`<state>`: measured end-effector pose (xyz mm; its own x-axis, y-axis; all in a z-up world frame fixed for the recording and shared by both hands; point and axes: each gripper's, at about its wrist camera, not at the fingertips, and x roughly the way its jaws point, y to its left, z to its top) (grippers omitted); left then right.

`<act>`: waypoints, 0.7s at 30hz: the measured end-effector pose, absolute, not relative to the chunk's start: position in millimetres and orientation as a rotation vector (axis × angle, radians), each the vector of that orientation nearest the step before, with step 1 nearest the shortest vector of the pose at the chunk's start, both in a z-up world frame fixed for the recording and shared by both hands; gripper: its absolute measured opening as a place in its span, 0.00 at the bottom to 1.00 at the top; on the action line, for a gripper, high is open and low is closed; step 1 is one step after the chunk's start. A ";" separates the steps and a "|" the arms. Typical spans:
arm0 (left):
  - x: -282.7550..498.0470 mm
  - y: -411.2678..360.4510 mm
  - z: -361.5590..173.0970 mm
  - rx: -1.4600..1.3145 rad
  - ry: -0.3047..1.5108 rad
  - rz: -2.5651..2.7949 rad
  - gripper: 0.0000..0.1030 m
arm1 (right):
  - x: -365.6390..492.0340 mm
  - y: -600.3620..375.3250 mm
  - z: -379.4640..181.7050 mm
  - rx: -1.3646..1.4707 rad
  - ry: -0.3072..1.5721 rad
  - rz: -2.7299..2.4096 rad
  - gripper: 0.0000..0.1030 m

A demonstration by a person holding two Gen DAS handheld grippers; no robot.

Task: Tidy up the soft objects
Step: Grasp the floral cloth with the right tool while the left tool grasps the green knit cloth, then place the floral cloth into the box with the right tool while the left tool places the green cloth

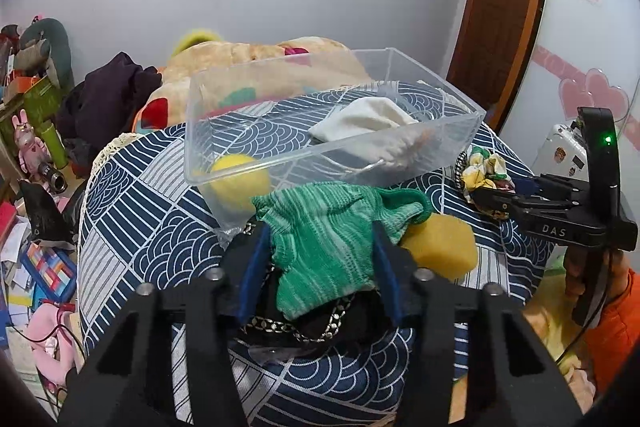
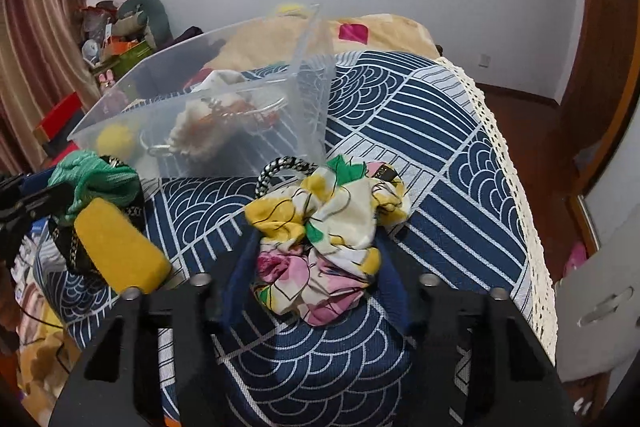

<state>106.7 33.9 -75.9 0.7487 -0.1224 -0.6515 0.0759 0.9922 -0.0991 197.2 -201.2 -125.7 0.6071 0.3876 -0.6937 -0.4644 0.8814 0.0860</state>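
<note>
Clamping left gripper (image 1: 322,251) on green knit cloth (image 1: 328,239), right gripper (image 2: 316,263) on floral scrunchie (image 2: 328,227), both near bed's front edge. Lifting clear of chain, then dropping into clear bin (image 1: 280,163).

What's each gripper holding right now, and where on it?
The left gripper pinches the green knit cloth across its bunched middle. The right gripper clamps the floral scrunchie by its near, pink side. Both items are on the bed.
</note>
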 end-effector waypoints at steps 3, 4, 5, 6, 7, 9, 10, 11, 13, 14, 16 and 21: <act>102.4 32.2 -74.7 -0.052 0.709 -0.110 0.33 | 194.8 -201.0 -125.1 -0.102 0.773 0.512 0.30; 99.9 31.1 -73.2 -0.045 0.703 -0.109 0.32 | 193.3 -201.2 -125.0 -0.101 0.770 0.516 0.28; 97.7 30.0 -71.5 -0.040 0.696 -0.108 0.31 | 190.4 -201.2 -124.7 -0.103 0.764 0.520 0.26; 95.6 29.0 -69.6 -0.036 0.690 -0.109 0.31 | 188.8 -200.8 -123.9 -0.106 0.760 0.524 0.24; 93.5 28.1 -67.5 -0.031 0.683 -0.111 0.30 | 187.3 -200.0 -122.7 -0.109 0.756 0.528 0.23; 89.3 26.9 -62.2 -0.025 0.668 -0.113 0.30 | 183.1 -200.8 -119.4 -0.113 0.745 0.536 0.21; 87.3 26.8 -59.2 -0.024 0.660 -0.116 0.30 | 180.4 -201.4 -117.4 -0.115 0.740 0.540 0.21; 85.9 27.2 -56.9 -0.026 0.653 -0.118 0.30 | 177.3 -202.3 -115.0 -0.115 0.733 0.544 0.21; 81.2 27.8 -48.9 -0.031 0.631 -0.123 0.30 | 173.2 -203.4 -110.4 -0.115 0.722 0.552 0.21; 80.5 28.1 -46.0 -0.034 0.624 -0.125 0.30 | 171.3 -204.4 -107.5 -0.115 0.715 0.555 0.21; 78.5 29.5 -38.5 -0.044 0.604 -0.129 0.30 | 167.7 -205.1 -100.9 -0.112 0.693 0.560 0.21; 79.1 35.0 -17.8 -0.063 0.543 -0.126 0.30 | 162.6 -203.3 -77.3 -0.097 0.621 0.583 0.21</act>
<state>79.1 35.0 -17.8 0.8486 -0.1359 -0.5113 0.1024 0.9904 -0.0933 162.6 -203.3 -77.3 0.6588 0.4856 -0.5746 -0.5423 0.8359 0.0847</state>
